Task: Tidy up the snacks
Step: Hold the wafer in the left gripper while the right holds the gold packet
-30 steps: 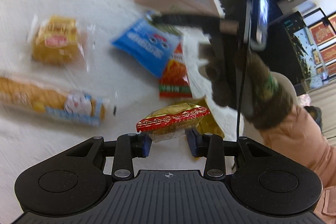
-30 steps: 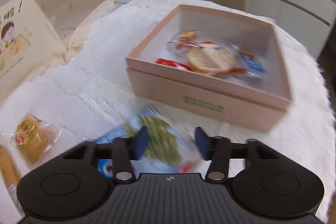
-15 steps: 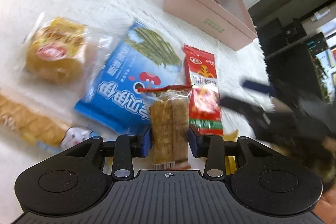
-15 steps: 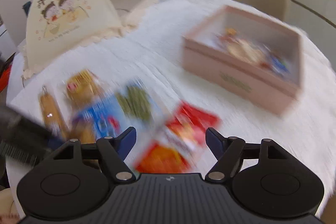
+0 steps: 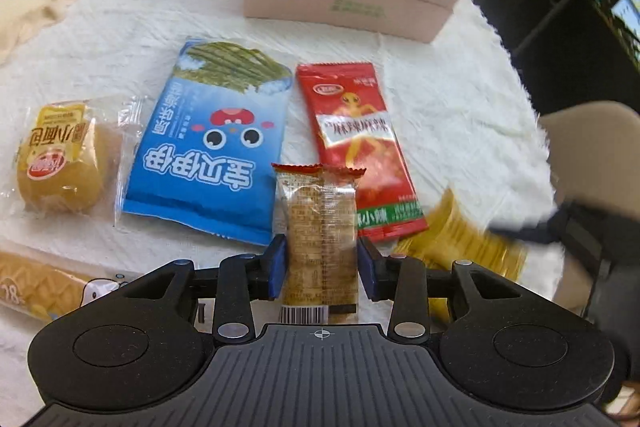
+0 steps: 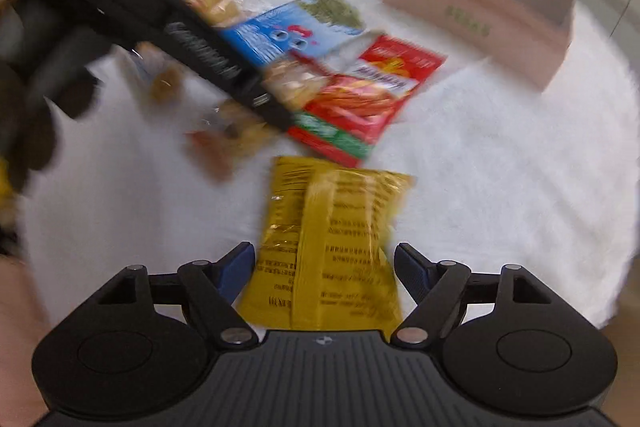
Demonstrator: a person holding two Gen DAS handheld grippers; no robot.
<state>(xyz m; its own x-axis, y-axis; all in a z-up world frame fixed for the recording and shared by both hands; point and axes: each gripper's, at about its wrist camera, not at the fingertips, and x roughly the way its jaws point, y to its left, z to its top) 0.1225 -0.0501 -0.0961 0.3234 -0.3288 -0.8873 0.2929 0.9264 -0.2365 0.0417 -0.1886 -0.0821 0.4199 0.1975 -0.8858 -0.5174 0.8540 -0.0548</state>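
While our left gripper is clamped on a clear-wrapped cracker bar, held off the cloth, our right gripper stands wide apart, its fingers either side of a yellow bag that lies flat on the white cloth; we see no contact yet. Just beyond lie a red packet and a blue bag, side by side. Left of these we have a small wrapped bun and, at the near left edge, a long pastry. Farther off sits the pink box, holding a few snacks already. We judge the job under halfway: six items remain outside, one in hand.
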